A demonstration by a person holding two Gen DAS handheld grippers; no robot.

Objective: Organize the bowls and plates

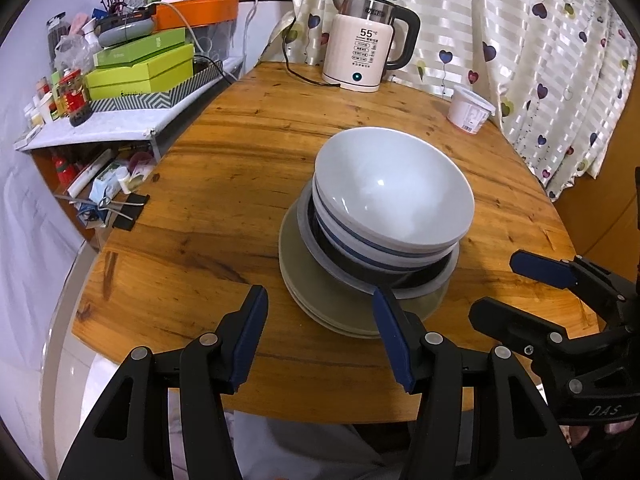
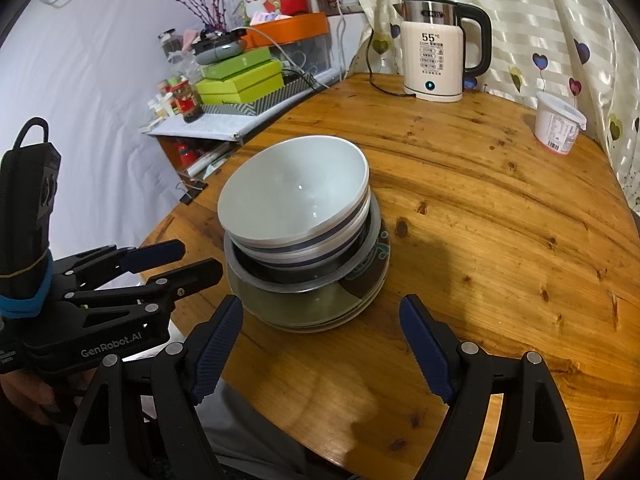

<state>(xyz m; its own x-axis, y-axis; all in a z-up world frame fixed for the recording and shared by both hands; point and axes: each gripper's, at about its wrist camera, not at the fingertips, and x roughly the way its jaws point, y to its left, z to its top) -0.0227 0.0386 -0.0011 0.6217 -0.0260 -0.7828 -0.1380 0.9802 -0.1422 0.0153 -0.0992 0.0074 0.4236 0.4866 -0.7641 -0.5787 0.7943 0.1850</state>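
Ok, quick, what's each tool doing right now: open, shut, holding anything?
Left tool: open, holding nothing, just short of the stack of plates and bowls.
Right tool: open, holding nothing.

Two bowls [image 1: 394, 192], one dark dish [image 1: 384, 276], two plates [image 1: 320, 300], one kettle [image 1: 368, 42], one tub [image 1: 470, 109].

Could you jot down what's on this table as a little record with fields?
surface: round wooden table
main stack: white bowl on top, striped bowl under it, then a dark grey-rimmed dish, olive plates at the bottom
also on table: kettle, white tub
left hand-held gripper: open, empty, near the stack
right hand-held gripper: open, empty
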